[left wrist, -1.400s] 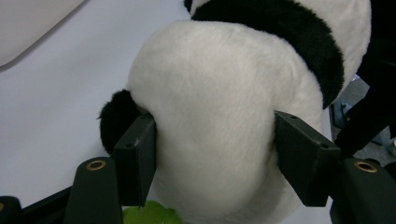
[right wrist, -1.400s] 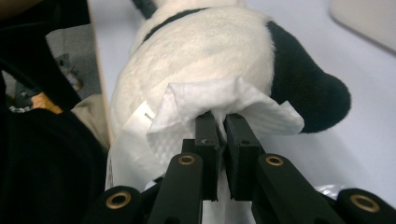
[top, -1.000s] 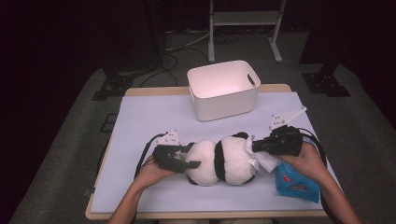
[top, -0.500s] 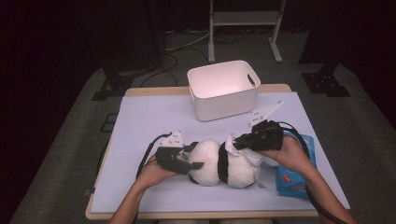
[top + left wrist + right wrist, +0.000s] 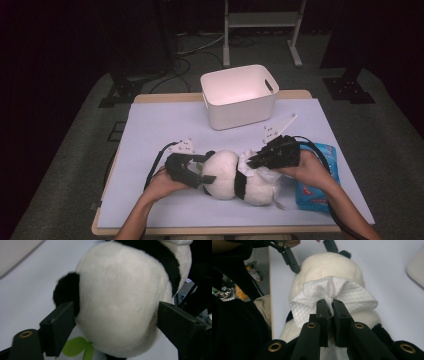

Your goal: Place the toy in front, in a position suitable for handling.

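So the left gripper (image 5: 200,172) sat at the left end of the toy panda (image 5: 235,177), jaws spread wide around its white head; they'd just been opening, and in the left gripper view the plush sat between them, though I couldn't tell if the pads actually pressed on it. A little green leaf (image 5: 78,351) poked out under the panda there. The panda lay on its side on the pale blue table (image 5: 165,125), near the front edge. Over its other end, the right gripper (image 5: 329,306) had its jaws pressed together, pinching a white wipe (image 5: 332,298) bunched against the panda's body. Behind sat a white bin (image 5: 240,107), and at the far right a blue wipe pack (image 5: 315,187) lay just beside the right hand (image 5: 307,170).
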A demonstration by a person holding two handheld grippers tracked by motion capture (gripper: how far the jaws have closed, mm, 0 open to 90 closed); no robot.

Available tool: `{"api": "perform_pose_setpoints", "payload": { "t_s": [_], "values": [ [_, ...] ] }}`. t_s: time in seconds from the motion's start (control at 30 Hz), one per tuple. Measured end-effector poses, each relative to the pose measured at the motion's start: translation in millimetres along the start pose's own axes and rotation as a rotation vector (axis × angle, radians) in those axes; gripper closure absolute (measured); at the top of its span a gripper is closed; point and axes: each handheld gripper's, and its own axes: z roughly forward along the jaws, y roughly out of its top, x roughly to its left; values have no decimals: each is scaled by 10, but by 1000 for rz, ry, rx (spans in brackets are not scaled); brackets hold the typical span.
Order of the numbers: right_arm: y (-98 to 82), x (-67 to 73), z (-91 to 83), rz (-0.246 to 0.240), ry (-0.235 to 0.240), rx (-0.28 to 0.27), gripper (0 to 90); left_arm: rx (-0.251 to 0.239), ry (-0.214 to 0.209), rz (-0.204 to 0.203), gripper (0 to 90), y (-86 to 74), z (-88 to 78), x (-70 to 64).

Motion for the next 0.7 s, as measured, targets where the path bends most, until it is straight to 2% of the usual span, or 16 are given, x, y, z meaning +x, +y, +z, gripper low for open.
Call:
{"api": "perform_pose_setpoints", "payload": {
  "t_s": [0.03, 0.1, 0.27, 0.43, 0.53, 0.6, 0.7],
  "values": [
    [-27, 15, -11, -1, 8, -5, 833, 3, -2, -7, 109, -3, 7, 6],
    [-74, 47, -30, -7, 21, -9, 834, 5, -34, -20, 89, 3, 20, 19],
    [-166, 144, -82, -18, 32, -12, 835, 12, -65, -10, 61, 61, 71, -4],
    [-210, 209, -83, -34, 63, -6, 836, 29, -96, 1, 39, 114, 104, -12],
    [-227, 235, -94, -47, 75, 1, 836, 37, -123, -6, 40, 131, 120, -5],
    [-228, 248, -98, -47, 79, 4, 836, 35, -146, 7, 69, 129, 119, -6],
    [-208, 255, -101, -54, 83, 8, 833, 14, -141, 43, 165, 115, 88, -39]
  ]
}}
